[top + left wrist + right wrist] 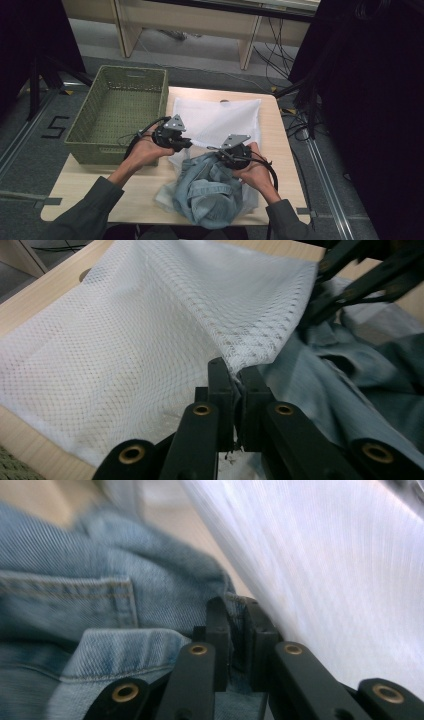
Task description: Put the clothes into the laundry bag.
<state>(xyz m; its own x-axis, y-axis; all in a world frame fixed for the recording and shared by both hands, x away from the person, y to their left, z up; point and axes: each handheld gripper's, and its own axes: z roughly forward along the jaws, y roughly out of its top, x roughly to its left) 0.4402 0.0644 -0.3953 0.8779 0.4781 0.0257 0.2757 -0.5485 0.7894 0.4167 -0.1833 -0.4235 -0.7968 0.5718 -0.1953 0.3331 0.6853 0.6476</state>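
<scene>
Nearest, the crumpled blue denim garment (210,192) lies on the wooden tabletop (90,192); the right gripper (236,609) has its fingers clamped on a fold. The left gripper (234,371) pinches the white mesh laundry bag's (220,120) edge. Thin mesh could slip free if pulled hard. Beyond stands the green woven basket (120,75).

Table (145,192) carries three things: basket (117,112) at the far left, hanging partly off the left edge; mesh bag (220,120) flat just right of it, mid-table to far side; jeans (210,192) bunched at the near edge, lying over the bag's near end. Left tongs (234,374) sit between basket and jeans, pinched on the bag's near edge; right tongs (235,611) are right of them, on top of the jeans, pinched on a fold of denim with the bag rising just beside. The two tongs are near each other, not touching.
</scene>
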